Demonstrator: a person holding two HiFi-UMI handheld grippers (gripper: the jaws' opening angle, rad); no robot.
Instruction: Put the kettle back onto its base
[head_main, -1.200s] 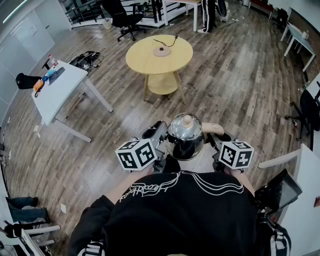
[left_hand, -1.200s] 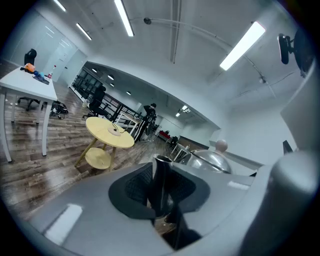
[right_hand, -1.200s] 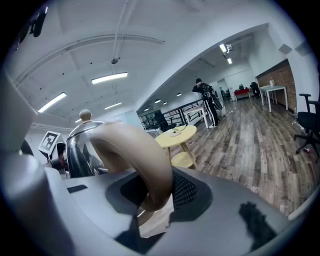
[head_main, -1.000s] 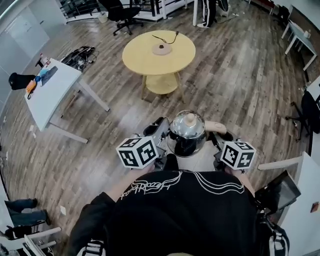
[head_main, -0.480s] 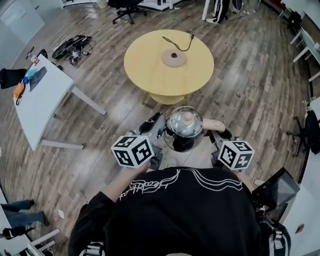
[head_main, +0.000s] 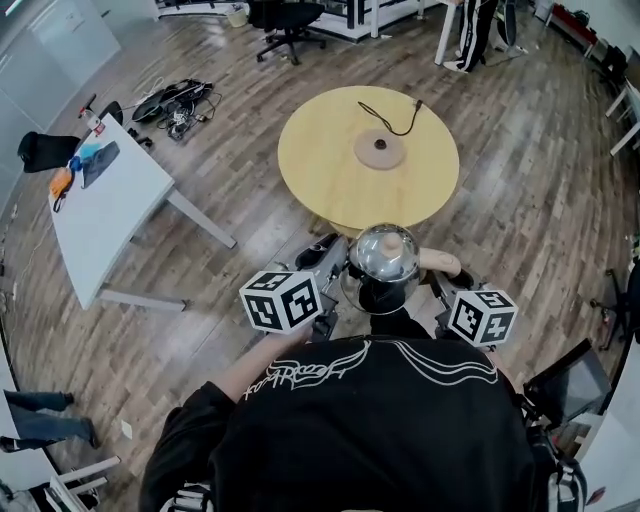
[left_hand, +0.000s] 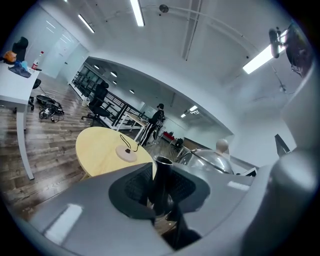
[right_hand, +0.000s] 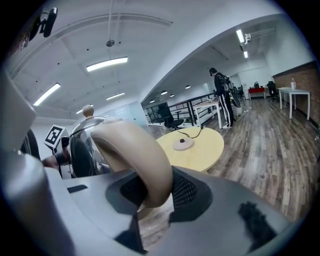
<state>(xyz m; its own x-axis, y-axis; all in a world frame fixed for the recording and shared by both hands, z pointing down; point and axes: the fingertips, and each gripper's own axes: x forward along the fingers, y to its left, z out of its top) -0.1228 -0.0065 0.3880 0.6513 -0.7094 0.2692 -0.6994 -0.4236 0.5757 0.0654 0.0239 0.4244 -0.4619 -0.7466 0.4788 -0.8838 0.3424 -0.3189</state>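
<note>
A shiny steel kettle (head_main: 383, 262) with a beige knob hangs in the air between both grippers, just short of the round yellow table (head_main: 320, 160). My left gripper (head_main: 328, 258) is shut on the kettle's dark spout (left_hand: 161, 180). The kettle's beige handle (right_hand: 142, 155) is held by my right gripper (head_main: 440, 272), which is shut on it. The round beige base (head_main: 380, 149) with its black cord lies on the far half of the table, also seen as the base (left_hand: 127, 154) and the base (right_hand: 183, 144) in the gripper views.
A white table (head_main: 100, 200) stands to the left, with bags and cables (head_main: 170, 100) on the wooden floor behind it. An office chair (head_main: 290, 15) and a standing person (head_main: 478, 30) are beyond the yellow table. A dark screen (head_main: 570, 375) sits at the lower right.
The kettle and both grippers have been carried forward together to the yellow table, which now lies right ahead. Both grips look unchanged.
</note>
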